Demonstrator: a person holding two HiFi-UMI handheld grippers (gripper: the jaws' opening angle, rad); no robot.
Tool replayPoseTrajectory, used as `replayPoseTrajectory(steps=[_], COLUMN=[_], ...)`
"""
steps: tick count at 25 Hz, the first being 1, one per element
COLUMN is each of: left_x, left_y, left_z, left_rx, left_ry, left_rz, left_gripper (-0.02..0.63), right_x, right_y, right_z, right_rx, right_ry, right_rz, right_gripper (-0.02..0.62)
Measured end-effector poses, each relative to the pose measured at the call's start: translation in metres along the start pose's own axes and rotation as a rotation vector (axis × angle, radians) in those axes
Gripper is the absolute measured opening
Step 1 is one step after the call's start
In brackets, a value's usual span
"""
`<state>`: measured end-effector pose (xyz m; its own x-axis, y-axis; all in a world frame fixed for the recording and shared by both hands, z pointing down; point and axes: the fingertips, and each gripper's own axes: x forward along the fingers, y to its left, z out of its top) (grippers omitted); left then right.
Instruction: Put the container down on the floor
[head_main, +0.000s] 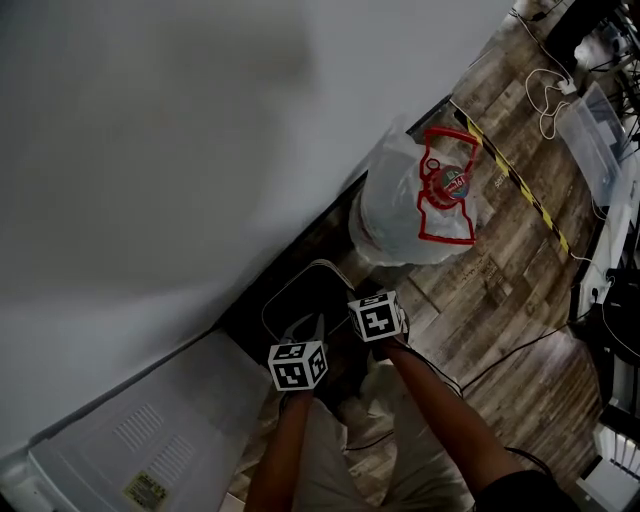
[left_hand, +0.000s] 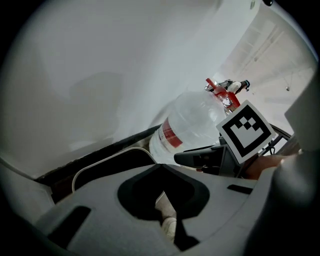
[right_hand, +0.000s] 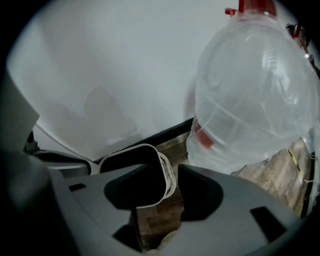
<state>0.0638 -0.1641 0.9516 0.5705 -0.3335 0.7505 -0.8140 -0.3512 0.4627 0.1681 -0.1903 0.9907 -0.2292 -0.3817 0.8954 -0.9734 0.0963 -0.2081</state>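
Head view: wood-plank floor (head_main: 505, 325), white wall (head_main: 150, 150)

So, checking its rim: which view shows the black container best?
The right gripper view: the container shows mouth and white rim close up. The head view shows it small, partly covered; the left gripper view catches only a rim arc.

The container (right_hand: 137, 165), a dark rectangular tub with a thin white rim, sits upright and open-topped on the wooden floor (right_hand: 270, 182), at the floor's edge beside the wall (right_hand: 125, 75).
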Motion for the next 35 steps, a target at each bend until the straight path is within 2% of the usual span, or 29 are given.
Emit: replayPoseTrajectory(steps=[5,19,28,35], left_x=[-0.028,-0.137,-0.216,-0.276], left_y=[-0.021,-0.087,-0.141,-0.162], left_z=[0.021,0.086,0.128,0.148], left_rx=[0.002,0.015,0.041,0.059], left_ry=[-0.001,-0.003,-0.014,-0.013], left_rz=[-0.005,-0.001,-0.023,-0.017], left_gripper=[0.017,0.017,0.017,0.017], right_x=[-0.040,-0.190,-0.290,-0.350], right_y=[0.010,0.027,0.058,0.087], right_z=[0.008,0.054,0.076,0.094], right_rx=[0.034,0.038,0.058,0.055], right_ry=[0.016,-0.017,-0.037,-0.081], right_rz=[0.003,-0.021,0.012,0.032], right_gripper=[0.176,0.046,0.034,0.033])
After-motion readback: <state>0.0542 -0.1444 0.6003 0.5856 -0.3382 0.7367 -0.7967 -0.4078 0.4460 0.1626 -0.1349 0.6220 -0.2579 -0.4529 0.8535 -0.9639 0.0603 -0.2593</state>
